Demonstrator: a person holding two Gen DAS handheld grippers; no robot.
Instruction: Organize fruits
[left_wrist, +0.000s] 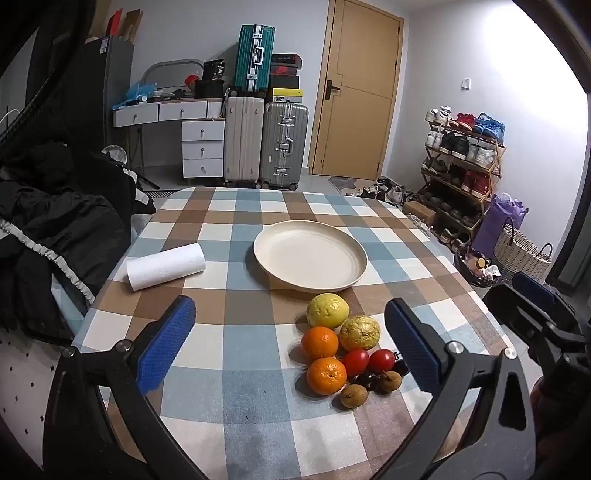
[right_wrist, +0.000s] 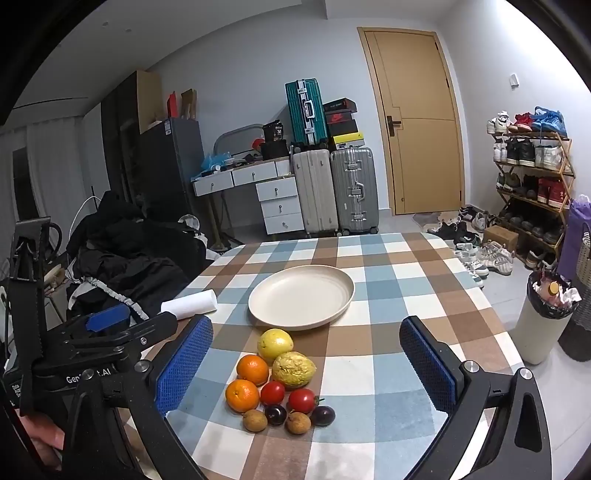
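Observation:
A cream plate (left_wrist: 310, 254) (right_wrist: 301, 295) lies empty on the checked table (left_wrist: 229, 369). In front of it a tight cluster of fruit rests on the cloth: two yellow lemons (left_wrist: 327, 310) (right_wrist: 275, 344), two oranges (left_wrist: 320, 342) (right_wrist: 252, 369), two red tomatoes (left_wrist: 355, 362) (right_wrist: 272, 392), two dark plums (right_wrist: 276, 414) and two brown longans (left_wrist: 353, 396) (right_wrist: 254, 420). My left gripper (left_wrist: 291, 347) is open and empty, with the fruit between its fingers nearer the right one. My right gripper (right_wrist: 306, 369) is open and empty, the fruit just inside its left finger. The left gripper also shows in the right wrist view (right_wrist: 110, 317).
A paper towel roll (left_wrist: 165, 266) (right_wrist: 189, 303) lies left of the plate. Dark clothes (left_wrist: 62, 221) are piled past the table's left edge. A lined waste bin (right_wrist: 543, 325) stands to the right. Suitcases (left_wrist: 284, 146), drawers and a shoe rack (left_wrist: 465, 162) line the far walls.

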